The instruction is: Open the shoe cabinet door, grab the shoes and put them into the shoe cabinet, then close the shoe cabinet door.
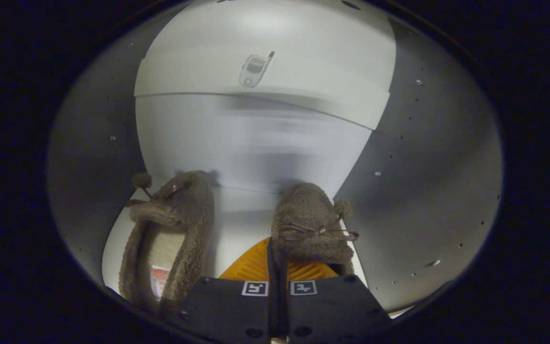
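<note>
Gripper (272,260) looks clamped on the right shoe's (309,224) rim, toe pointing straight ahead into the cabinet (256,138); the left shoe (172,229) already sits on the shelf just beside it

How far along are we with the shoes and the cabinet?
The cabinet is open, and the left slipper already sits on its white shelf. The tongs are nearly closed on the heel edge of the right slipper, placing it beside the first. Left: release, withdraw, close the door.
</note>
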Demonstrator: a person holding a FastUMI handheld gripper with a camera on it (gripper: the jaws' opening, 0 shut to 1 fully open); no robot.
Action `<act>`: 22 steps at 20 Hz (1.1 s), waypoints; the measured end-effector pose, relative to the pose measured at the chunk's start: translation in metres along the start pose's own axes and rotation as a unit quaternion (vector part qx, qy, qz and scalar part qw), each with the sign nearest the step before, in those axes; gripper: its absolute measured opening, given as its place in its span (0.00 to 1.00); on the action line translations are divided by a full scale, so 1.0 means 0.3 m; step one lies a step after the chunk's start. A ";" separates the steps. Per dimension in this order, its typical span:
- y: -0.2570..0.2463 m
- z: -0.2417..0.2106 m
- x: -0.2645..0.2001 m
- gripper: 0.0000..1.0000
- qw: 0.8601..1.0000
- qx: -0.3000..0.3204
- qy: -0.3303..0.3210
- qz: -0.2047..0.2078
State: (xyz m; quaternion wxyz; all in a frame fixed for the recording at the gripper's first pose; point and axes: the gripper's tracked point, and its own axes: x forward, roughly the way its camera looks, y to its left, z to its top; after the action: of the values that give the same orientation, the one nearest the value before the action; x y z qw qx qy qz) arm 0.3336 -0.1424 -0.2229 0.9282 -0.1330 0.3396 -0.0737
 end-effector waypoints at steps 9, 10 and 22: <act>-0.005 -0.023 0.014 0.09 0.999 0.040 0.012 0.005; -0.004 -0.020 0.024 0.13 0.999 0.045 0.011 0.003; -0.008 -0.032 -0.089 0.52 0.998 0.061 0.007 0.005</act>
State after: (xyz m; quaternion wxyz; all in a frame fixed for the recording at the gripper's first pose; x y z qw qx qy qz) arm 0.3070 -0.1406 -0.2128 0.9326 -0.0736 0.3414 -0.0911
